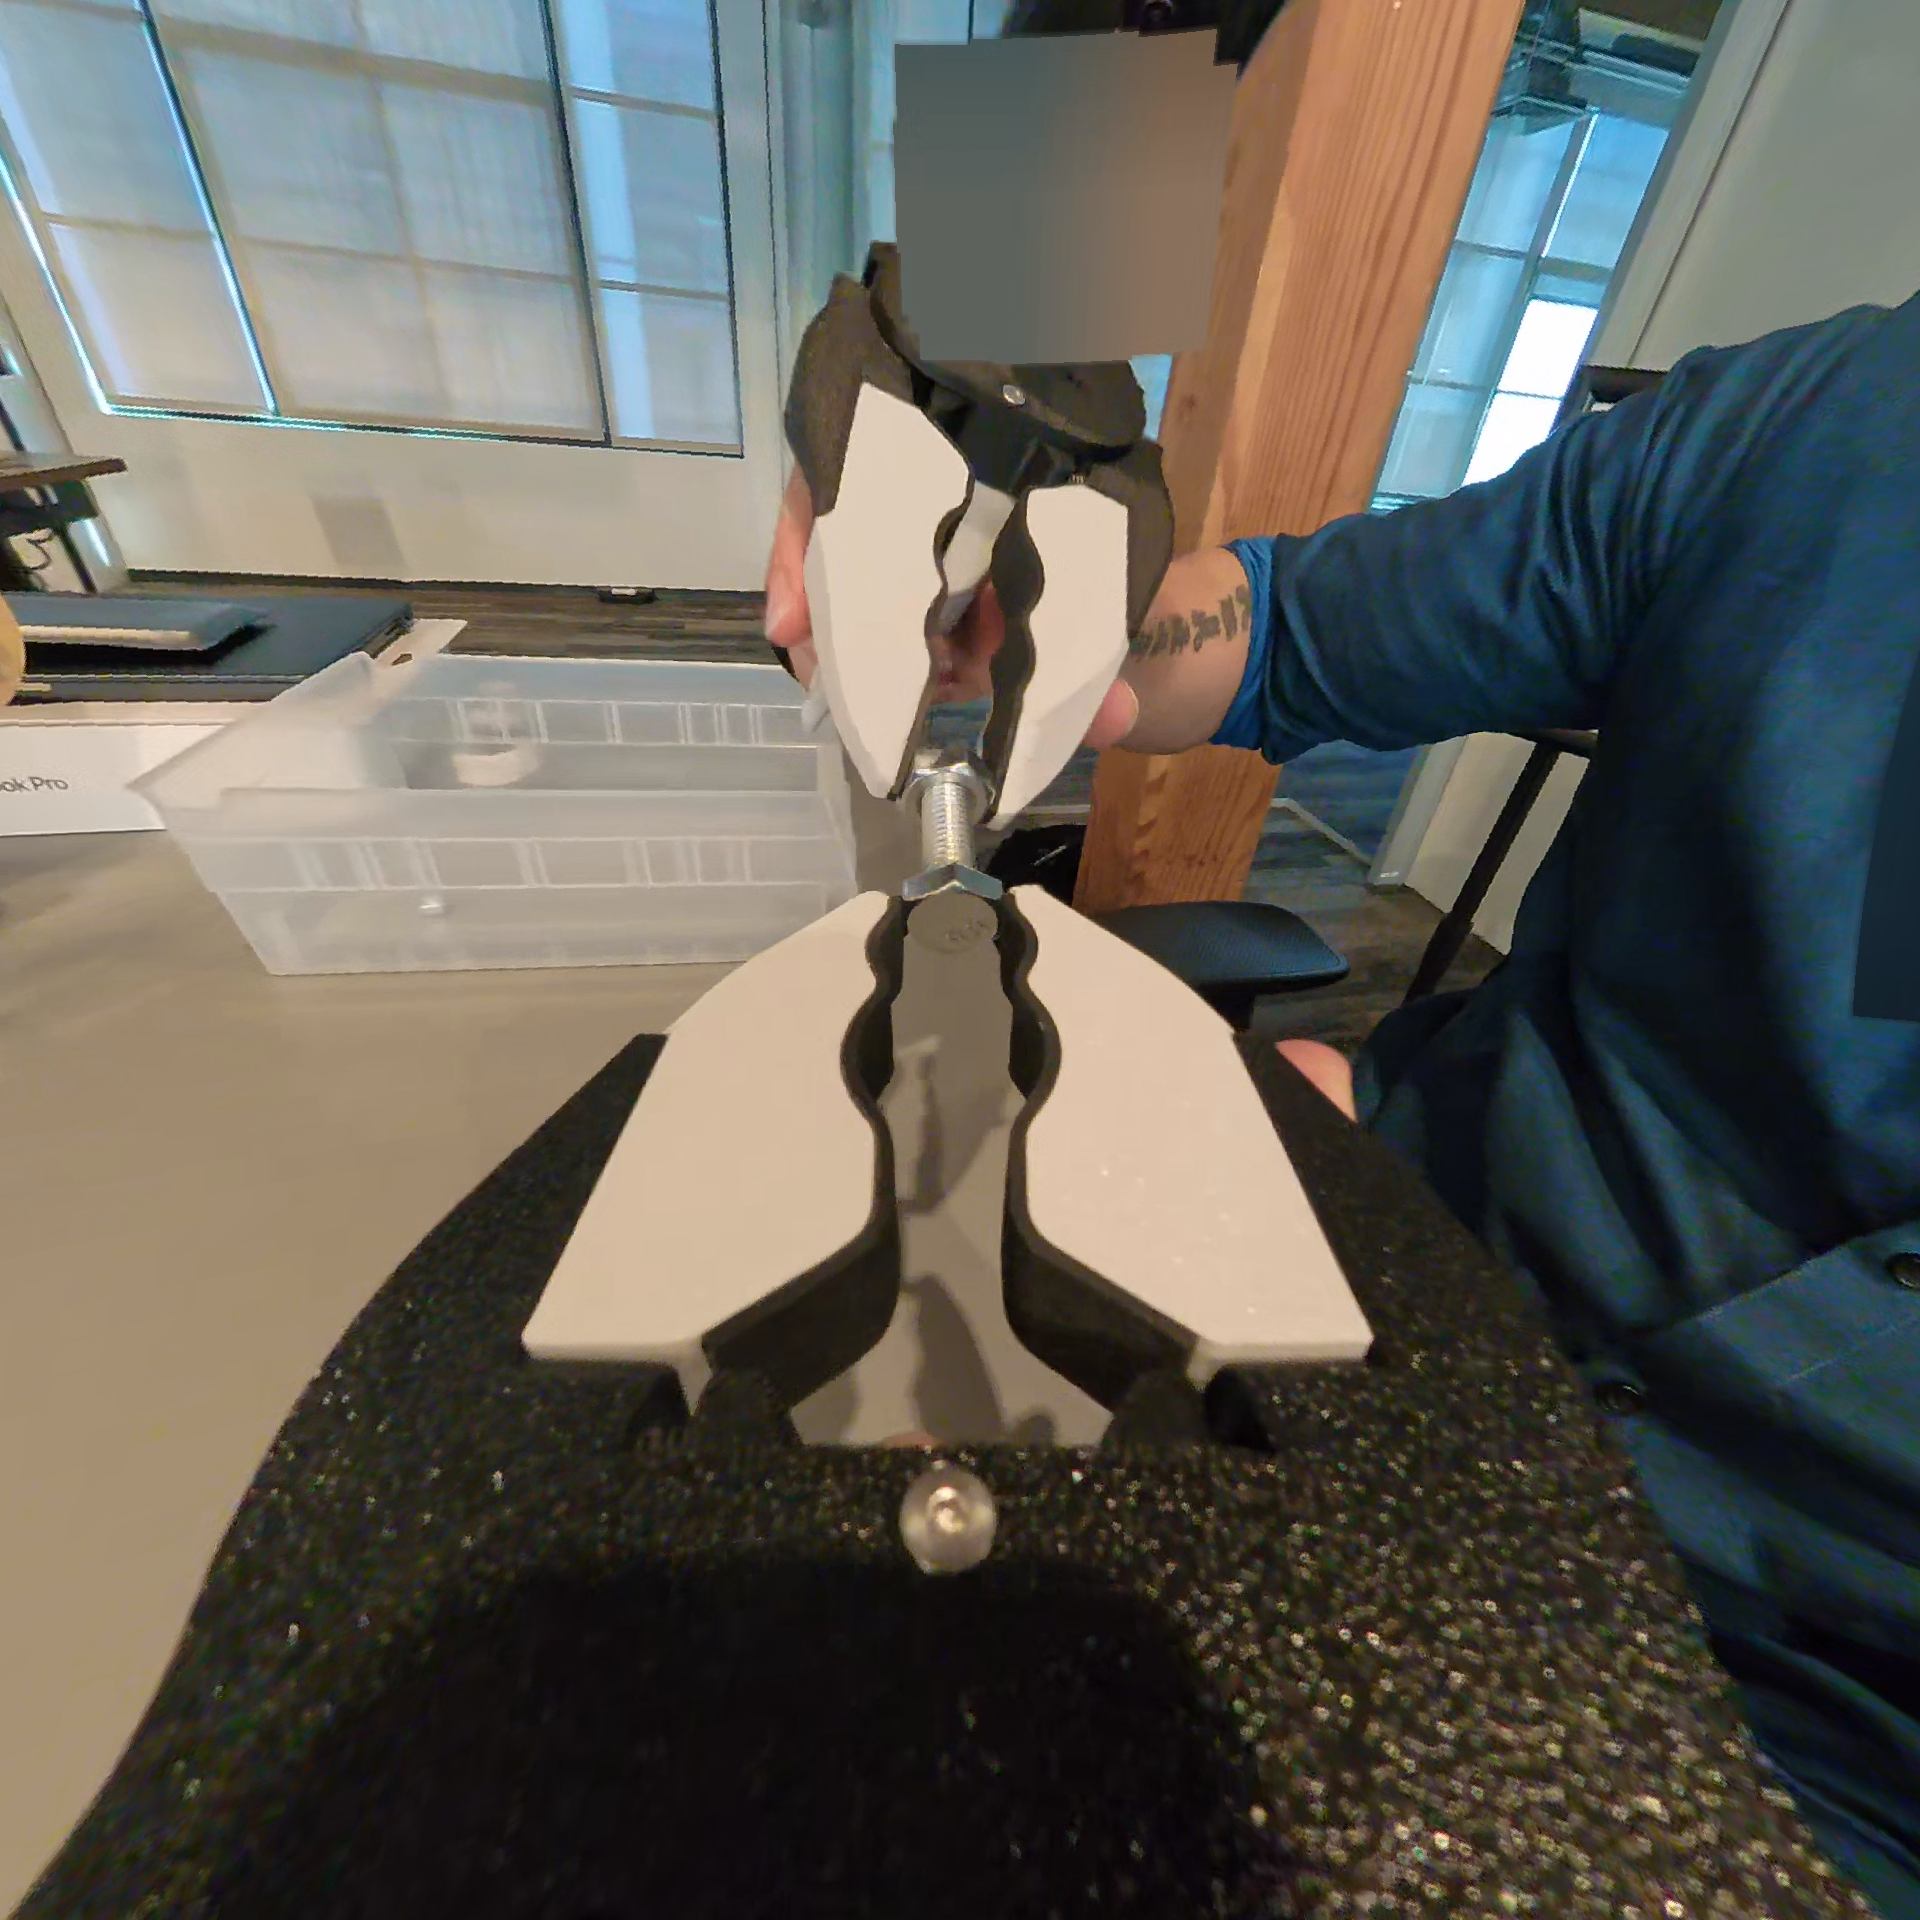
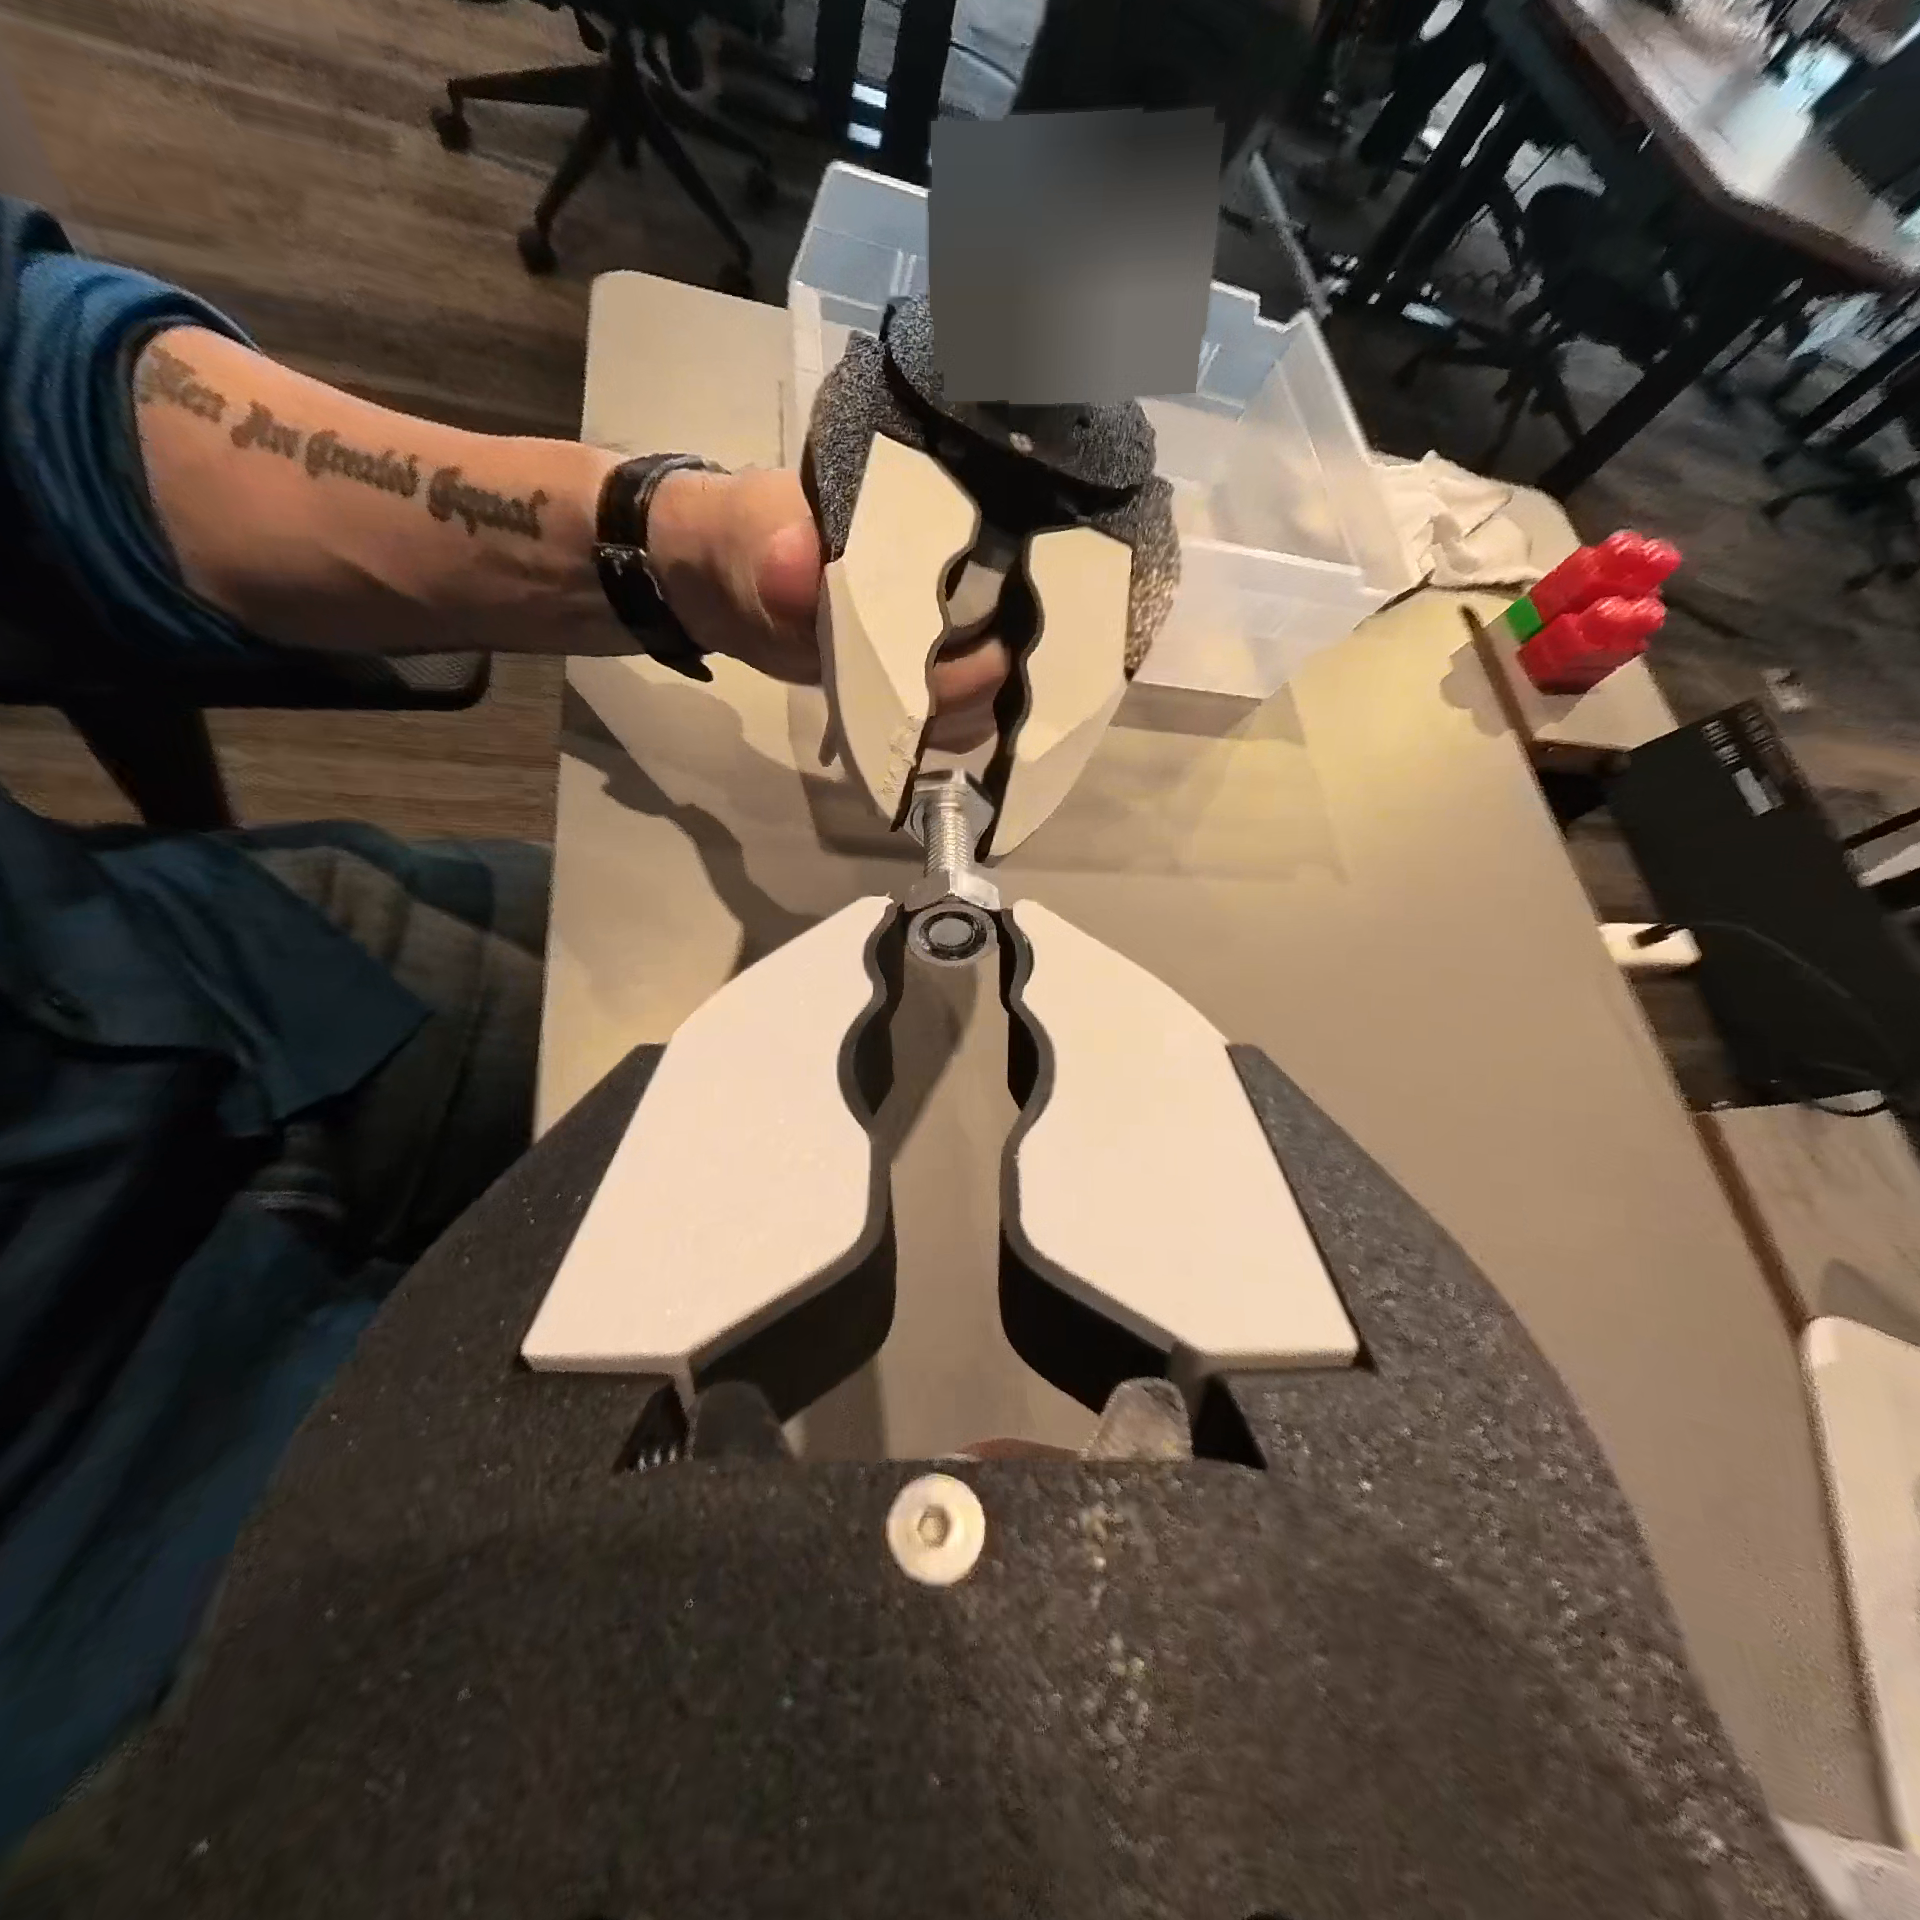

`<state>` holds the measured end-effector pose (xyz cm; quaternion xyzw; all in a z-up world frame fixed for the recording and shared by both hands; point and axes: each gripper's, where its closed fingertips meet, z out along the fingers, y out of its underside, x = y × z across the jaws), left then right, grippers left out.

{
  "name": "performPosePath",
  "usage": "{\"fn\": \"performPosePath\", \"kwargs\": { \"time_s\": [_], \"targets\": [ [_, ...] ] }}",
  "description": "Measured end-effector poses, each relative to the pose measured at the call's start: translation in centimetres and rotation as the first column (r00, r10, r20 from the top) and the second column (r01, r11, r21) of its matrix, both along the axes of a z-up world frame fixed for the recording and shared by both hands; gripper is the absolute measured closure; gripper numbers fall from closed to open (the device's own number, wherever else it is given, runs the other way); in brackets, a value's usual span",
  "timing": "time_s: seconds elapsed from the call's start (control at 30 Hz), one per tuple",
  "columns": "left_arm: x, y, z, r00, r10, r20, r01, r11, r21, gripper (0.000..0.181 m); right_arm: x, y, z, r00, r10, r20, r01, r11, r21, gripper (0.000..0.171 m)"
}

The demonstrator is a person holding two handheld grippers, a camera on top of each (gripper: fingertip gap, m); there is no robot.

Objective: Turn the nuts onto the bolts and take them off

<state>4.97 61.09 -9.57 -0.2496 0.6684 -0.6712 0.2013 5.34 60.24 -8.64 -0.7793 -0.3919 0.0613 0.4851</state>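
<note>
Silver threaded steel bolt (image 1: 948, 821) spans between both claws: left claw (image 1: 951, 914) clamps its hex head, right claw (image 2: 951, 920) clamps the silver hex nut (image 2: 948, 891) at its tips.

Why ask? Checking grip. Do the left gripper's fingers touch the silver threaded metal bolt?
Touching: left wrist view shows both fingers pinching the bolt's head.

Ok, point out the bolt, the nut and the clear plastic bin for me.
bolt (image 1: 943, 831): left wrist view, on the bare threaded shaft.
nut (image 2: 951, 896): right wrist view, on its silver hex side.
clear plastic bin (image 1: 520, 831): left wrist view, on its long front wall.
</note>
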Motion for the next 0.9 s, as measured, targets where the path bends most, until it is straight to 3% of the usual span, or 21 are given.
{"fn": "performPosePath", "kwargs": {
  "time_s": [0.17,0.27,0.33,0.4,0.5,0.6,0.67,0.73,0.9],
  "targets": [
    [0.3,0.1,-0.4,0.998,0.061,0.029,-0.064,0.992,0.110,0.164,0.0,-0.5,0.2,0.946,-0.092,-0.312,0.003,0.961,-0.277,0.155],
    [0.6,0.1,-0.9,0.994,0.103,0.037,-0.108,0.975,0.193,0.164,0.4,-0.6,-0.5,0.819,-0.222,-0.529,-0.083,0.867,-0.491,0.155],
    [0.6,0.1,-1.0,0.992,0.114,0.047,-0.122,0.968,0.221,0.164,0.4,-0.8,-0.6,0.690,-0.306,-0.656,-0.197,0.792,-0.577,0.154],
    [0.5,-0.1,-0.8,0.992,0.112,0.065,-0.124,0.968,0.218,0.164,0.2,-0.8,-0.1,0.553,-0.347,-0.758,-0.329,0.745,-0.581,0.154],
    [0.3,-0.2,-0.5,0.994,0.095,0.062,-0.105,0.976,0.193,0.164,-0.1,-0.9,-0.1,0.456,-0.358,-0.815,-0.423,0.719,-0.552,0.154],
    [0.3,0.0,-0.3,0.996,0.079,0.045,-0.084,0.989,0.119,0.164,0.0,-0.5,0.1,0.507,-0.285,-0.813,-0.365,0.784,-0.502,0.141],
    [0.3,0.3,-0.2,0.997,0.070,0.034,-0.072,0.995,0.073,0.164,0.7,0.0,-0.2,0.633,-0.220,-0.742,-0.239,0.857,-0.457,0.133],
    [0.2,0.6,-0.1,0.998,0.059,0.022,-0.059,0.998,0.037,0.164,1.4,0.4,-0.6,0.764,-0.175,-0.621,-0.107,0.915,-0.389,0.125],
    [0.3,1.0,0.1,0.999,0.033,-0.011,-0.033,0.999,-0.037,0.165,1.5,0.4,0.2,0.963,-0.044,-0.267,0.022,0.996,-0.084,0.123]
  ]
}}
